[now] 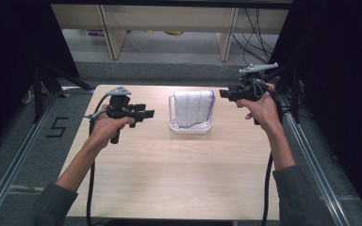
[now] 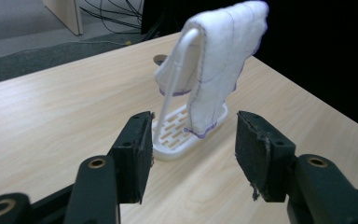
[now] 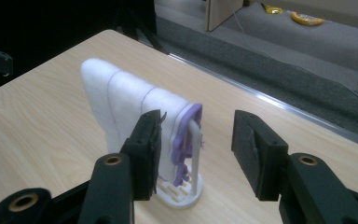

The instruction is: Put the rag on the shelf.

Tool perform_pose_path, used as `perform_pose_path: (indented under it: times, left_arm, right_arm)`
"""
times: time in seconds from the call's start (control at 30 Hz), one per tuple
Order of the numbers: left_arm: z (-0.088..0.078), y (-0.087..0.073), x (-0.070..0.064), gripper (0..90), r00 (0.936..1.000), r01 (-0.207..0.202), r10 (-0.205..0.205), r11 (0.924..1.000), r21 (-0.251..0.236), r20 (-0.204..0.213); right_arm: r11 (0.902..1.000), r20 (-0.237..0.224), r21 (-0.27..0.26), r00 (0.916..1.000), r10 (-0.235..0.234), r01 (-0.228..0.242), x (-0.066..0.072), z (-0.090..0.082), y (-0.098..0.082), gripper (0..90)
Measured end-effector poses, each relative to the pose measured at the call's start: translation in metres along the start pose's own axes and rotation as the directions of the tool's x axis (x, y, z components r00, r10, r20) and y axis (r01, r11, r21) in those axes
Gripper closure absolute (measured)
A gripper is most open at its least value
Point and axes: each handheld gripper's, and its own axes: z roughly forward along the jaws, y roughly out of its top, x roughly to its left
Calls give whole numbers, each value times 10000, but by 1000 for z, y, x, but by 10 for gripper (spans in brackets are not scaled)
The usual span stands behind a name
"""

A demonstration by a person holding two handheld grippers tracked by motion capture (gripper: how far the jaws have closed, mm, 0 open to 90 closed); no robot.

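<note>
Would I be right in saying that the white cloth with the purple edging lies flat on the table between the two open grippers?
Not quite: the white cloth hangs over the white rack, as the left gripper view shows. It does sit between the open left gripper and right gripper.

The cloth [image 1: 193,107] is white with thin purple lines and a purple edge. It hangs on a white rack [image 1: 171,111] with a slotted white base. The table [image 1: 160,169] is light wood with pale stripes in it. Both grippers, the left one [image 1: 147,113] and the right one [image 1: 222,93], are black, with grey plates on top. The sleeves [image 1: 52,202] are grey-green. The floor [image 1: 9,141] is grey.
</note>
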Motion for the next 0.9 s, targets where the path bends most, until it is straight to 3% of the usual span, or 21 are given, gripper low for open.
perform_pose_path:
  times: [0.03,0.23,0.5,0.83,0.9]
  left_arm:
    - [-1,-3,-1,454,10000,-7,7,10000,64,-40]
    - [-10,-17,-4,449,9998,80,-79,10000,-43,181]
    - [-15,-32,-10,412,10000,7,-7,10000,-39,71]
    - [-20,-52,-26,363,9992,-209,199,9995,254,358]
    - [-20,-55,-29,358,9991,-259,250,9993,267,352]
  right_arm:
    - [9998,-103,111,9998,157,-156,3,0,-8,530]
    - [9997,-244,252,9997,-73,79,10,1,-26,523]
    - [9999,-479,84,9988,-132,136,19,-2,-38,505]
    - [9999,-705,-51,9974,-115,112,32,-1,-59,470]
    - [10000,-813,59,9967,75,-70,34,-2,-62,466]
